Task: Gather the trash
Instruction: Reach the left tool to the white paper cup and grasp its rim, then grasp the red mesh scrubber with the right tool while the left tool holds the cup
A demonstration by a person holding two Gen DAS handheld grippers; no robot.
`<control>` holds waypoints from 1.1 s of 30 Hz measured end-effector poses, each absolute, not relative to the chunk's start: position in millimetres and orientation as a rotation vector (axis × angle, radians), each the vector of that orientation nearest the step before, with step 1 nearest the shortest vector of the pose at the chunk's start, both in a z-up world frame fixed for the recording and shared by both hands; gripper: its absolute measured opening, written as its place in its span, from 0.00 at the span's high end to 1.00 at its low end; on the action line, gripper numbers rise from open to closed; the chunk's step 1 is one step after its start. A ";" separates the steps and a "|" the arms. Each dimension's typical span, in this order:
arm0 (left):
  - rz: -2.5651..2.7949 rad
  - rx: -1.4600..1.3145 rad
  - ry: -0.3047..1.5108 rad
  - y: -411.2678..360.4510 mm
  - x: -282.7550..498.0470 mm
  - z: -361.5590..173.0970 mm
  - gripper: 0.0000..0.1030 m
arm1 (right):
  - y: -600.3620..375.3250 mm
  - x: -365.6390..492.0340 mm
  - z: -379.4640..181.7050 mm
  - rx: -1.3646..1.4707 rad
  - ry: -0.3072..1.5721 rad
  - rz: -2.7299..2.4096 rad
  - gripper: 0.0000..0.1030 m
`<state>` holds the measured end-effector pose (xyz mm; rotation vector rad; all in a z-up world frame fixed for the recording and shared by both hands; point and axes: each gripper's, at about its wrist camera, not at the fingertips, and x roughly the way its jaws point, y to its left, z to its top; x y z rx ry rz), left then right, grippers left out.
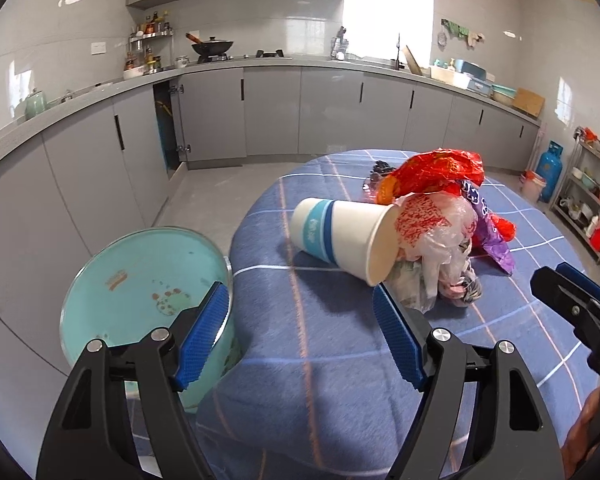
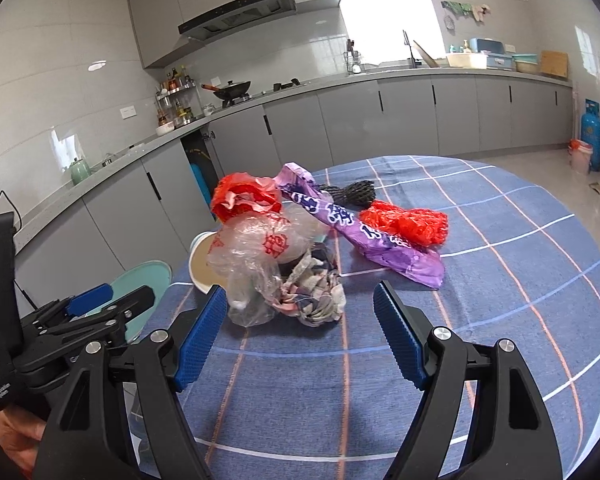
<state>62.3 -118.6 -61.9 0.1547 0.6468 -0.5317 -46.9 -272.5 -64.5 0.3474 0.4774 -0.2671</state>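
A heap of trash lies on the blue checked tablecloth [image 1: 320, 360]. In it are a white paper cup [image 1: 340, 236] on its side, a clear plastic bag [image 1: 432, 232] with red print, a red bag [image 1: 436, 172] and a purple wrapper [image 1: 496, 240]. My left gripper [image 1: 300, 296] hangs open just short of the cup, holding nothing. A teal bin [image 1: 140, 292] stands below the table's left edge. My right gripper [image 2: 300, 294] is open in front of the clear bag [image 2: 256, 256] and a crumpled printed wad [image 2: 316, 292], touching neither. Red netting [image 2: 408, 220] and black netting [image 2: 352, 192] lie behind the purple wrapper [image 2: 364, 236].
Grey kitchen cabinets [image 1: 272, 116] run along the far walls, one door ajar. A blue gas cylinder [image 2: 592, 132] and a pink bucket [image 2: 580, 156] stand at the far right. A hand [image 2: 16, 440] holds the left gripper [image 2: 112, 298] beside the bin [image 2: 148, 276].
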 end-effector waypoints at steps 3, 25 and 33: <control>-0.529 0.158 0.658 -127.3 68.1 -64.7 0.30 | -276.5 -46.4 -66.7 0.352 0.480 -0.269 0.26; -0.510 0.183 0.707 -174.0 115.9 -87.8 0.69 | -301.9 -39.7 -82.0 0.383 0.504 -0.301 0.27; -0.501 0.106 0.731 -146.5 138.8 -94.9 0.93 | -313.8 -36.7 -86.1 0.394 0.520 -0.316 0.30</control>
